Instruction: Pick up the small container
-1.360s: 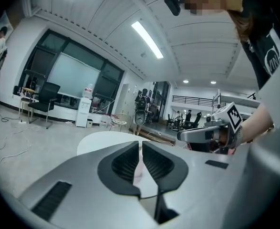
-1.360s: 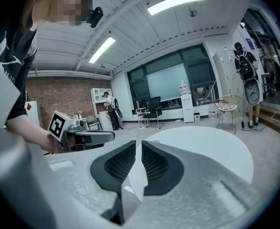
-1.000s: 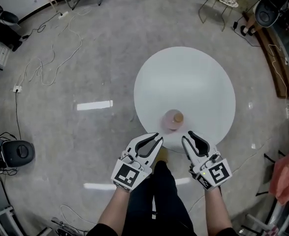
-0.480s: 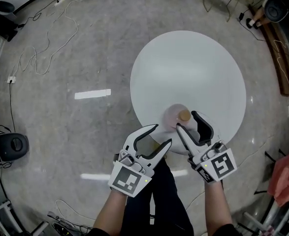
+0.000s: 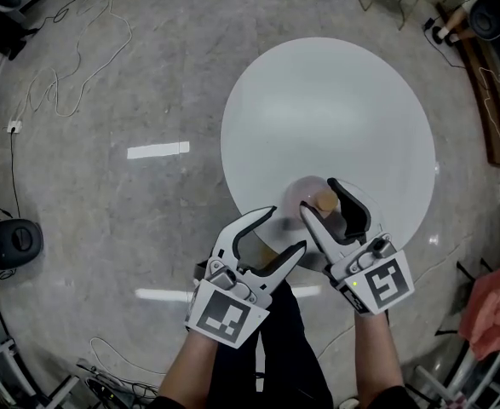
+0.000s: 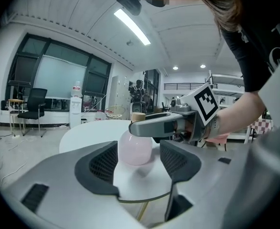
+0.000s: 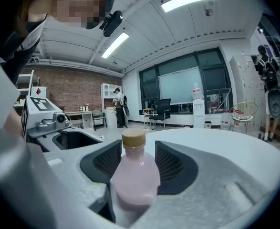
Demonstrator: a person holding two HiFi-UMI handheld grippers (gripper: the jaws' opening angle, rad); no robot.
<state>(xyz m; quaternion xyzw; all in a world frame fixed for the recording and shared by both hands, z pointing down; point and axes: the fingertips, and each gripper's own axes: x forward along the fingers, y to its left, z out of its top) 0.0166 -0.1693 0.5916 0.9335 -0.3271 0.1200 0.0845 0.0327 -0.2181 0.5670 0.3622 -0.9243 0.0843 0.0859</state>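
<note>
Presently left gripper (image 5: 286, 228) and right gripper (image 5: 319, 198), jaws just opened, grip nothing; pink bottle (image 7: 132, 175), standing between right jaws, may topple if one pad strikes first.

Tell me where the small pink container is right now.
The pink container stands at the white table's near edge in the head view, between the right gripper's jaws, which have just been opening.

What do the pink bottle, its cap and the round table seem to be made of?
Bottle: probably translucent plastic, glossy; light glints on its pink body.
Cap: matte tan, maybe cork or wood.
Table: smooth white top, faintly reflective; material unclear.
</note>
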